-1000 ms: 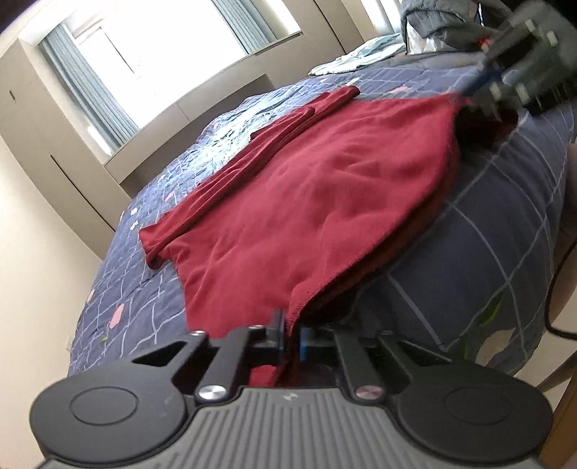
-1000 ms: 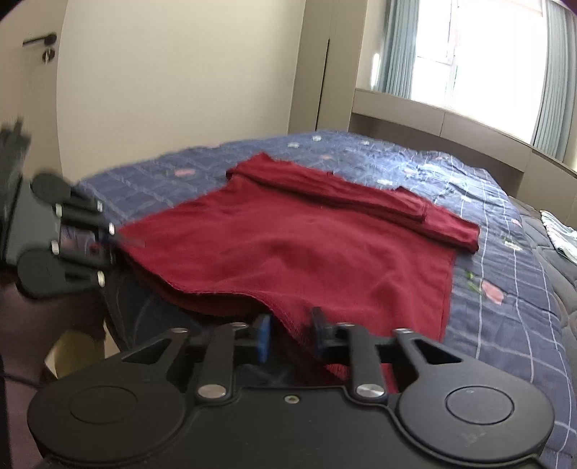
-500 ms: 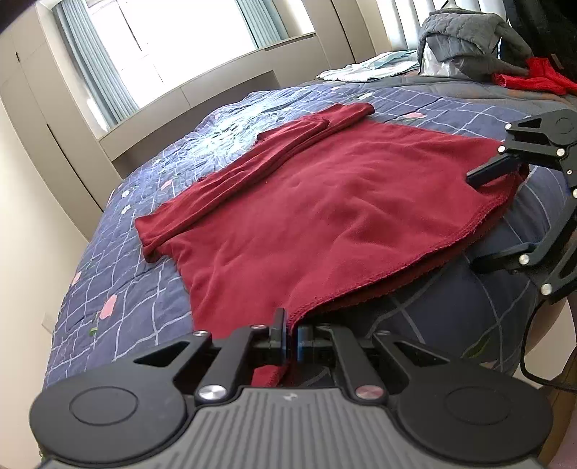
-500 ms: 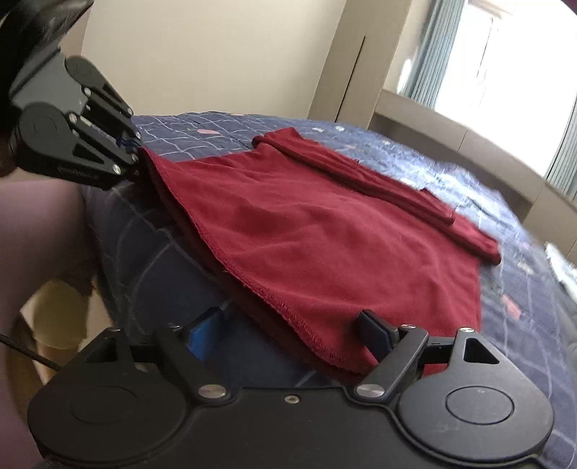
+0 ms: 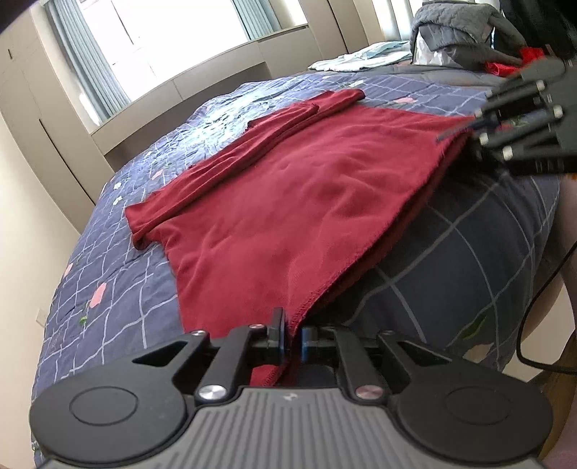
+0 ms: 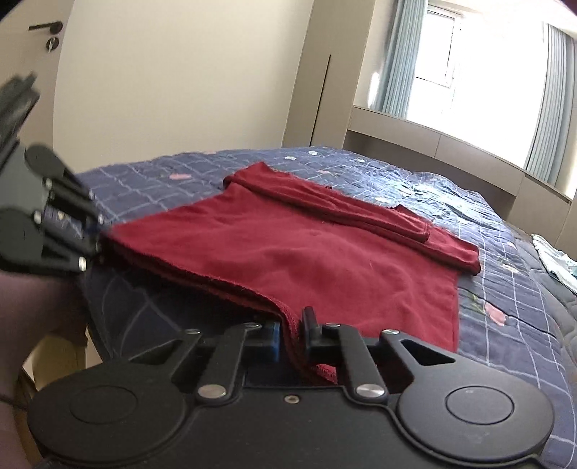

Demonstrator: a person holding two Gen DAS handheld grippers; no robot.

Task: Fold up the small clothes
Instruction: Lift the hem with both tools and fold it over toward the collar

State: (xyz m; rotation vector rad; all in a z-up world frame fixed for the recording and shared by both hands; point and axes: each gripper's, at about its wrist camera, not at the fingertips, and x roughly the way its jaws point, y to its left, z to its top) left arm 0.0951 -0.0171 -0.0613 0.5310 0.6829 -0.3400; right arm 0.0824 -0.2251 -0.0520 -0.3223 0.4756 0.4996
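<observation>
right gripper [image 6: 290, 333] jaws, earlier spread wide, closing on red garment [image 5: 288, 202] hem; left gripper [image 5: 291, 333] jaws opening slightly.

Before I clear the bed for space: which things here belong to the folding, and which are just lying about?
In the job: red top; left gripper, opening, hem between its jaws; right gripper, closing on the hem.

Lying about: grey jacket; pale cloth; red item.
</observation>
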